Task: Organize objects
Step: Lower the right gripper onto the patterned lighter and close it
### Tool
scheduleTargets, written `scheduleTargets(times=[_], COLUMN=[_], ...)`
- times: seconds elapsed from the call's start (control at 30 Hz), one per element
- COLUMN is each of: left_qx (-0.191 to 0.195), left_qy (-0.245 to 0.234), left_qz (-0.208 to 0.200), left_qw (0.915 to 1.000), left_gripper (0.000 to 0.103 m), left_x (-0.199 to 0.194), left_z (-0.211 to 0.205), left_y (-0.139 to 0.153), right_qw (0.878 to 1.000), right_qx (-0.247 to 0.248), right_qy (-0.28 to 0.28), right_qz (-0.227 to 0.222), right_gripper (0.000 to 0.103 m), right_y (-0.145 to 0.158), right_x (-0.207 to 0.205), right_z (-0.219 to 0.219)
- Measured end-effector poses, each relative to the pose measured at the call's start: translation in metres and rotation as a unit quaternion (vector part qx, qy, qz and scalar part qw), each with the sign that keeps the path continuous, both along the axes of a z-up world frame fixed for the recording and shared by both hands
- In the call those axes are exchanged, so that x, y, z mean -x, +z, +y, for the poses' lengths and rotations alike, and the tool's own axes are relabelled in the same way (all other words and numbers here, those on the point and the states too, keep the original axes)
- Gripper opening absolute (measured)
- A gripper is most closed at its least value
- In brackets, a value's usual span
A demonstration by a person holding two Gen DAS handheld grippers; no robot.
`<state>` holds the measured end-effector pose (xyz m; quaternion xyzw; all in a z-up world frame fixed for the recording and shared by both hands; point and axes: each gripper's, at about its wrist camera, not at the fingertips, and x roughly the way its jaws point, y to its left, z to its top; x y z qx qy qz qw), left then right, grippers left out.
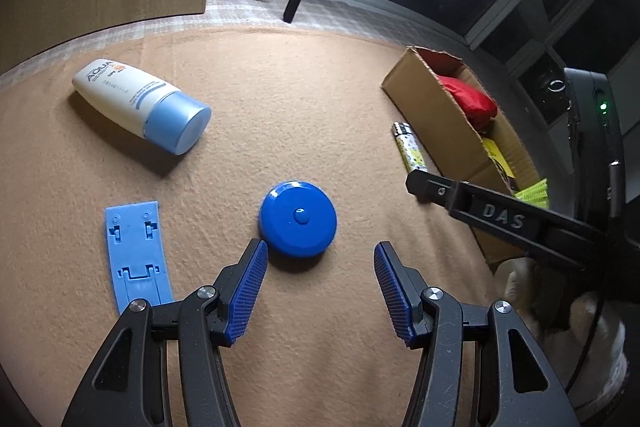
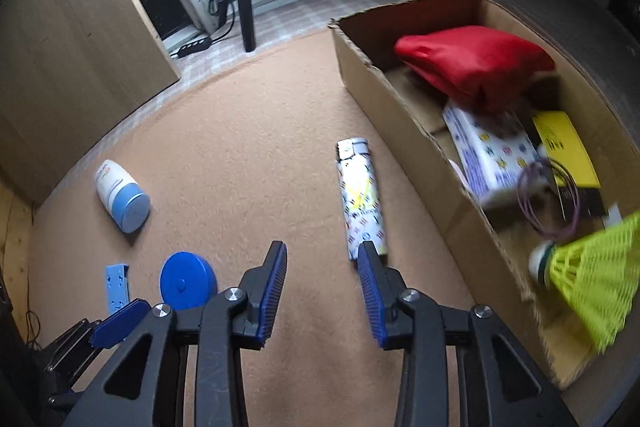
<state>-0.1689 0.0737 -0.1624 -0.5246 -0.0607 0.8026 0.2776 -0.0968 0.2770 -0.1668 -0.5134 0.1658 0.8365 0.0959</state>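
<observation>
Right fingers point(image 2: 374, 291) hiding lighter's point(image 2: 362, 197) base, shuttlecock point(image 2: 592, 275) blurred, cropped

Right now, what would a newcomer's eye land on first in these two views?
Probably the neon yellow shuttlecock, blurred at the near end of the cardboard box, and the red pouch at its far end. On the tan mat, a round blue case lies just beyond the open left hand-held gripper.

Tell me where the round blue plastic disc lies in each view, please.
Left wrist view: round blue plastic disc at centre, just beyond the left gripper's fingertips.
Right wrist view: the disc at lower left.
Shared landmark: the white bottle with pale blue cap, beyond it.
</observation>
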Motion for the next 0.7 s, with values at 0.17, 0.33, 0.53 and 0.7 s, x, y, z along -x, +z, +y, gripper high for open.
scheduleTargets(times=[0.17, 0.33, 0.53, 0.7], left_qx=[0.001, -0.003, -0.01, -0.012], left_qy=[-0.01, -0.016, -0.028, -0.03], left_qz=[0.007, 0.006, -0.006, -0.01], left_qw=[0.9999, 0.9998, 0.9995, 0.9994], left_gripper=[0.059, 0.059, 0.059, 0.059], left_x=[-0.005, -0.006, -0.002, 0.001], left_z=[-0.003, -0.008, -0.01, -0.014], left_y=[0.002, 0.001, -0.008, -0.011], right_qw=[1.0, 0.998, 0.996, 0.997], right_qx=[-0.017, -0.036, -0.075, -0.071], right_qy=[-0.027, -0.055, -0.051, -0.039], right_qz=[-0.003, -0.02, -0.013, -0.008], right_gripper=[0.034, 0.034, 0.034, 0.034], right_y=[-0.008, -0.019, -0.021, -0.022], right_x=[-0.002, -0.001, 0.004, 0.021], right_z=[0.003, 0.007, 0.002, 0.005])
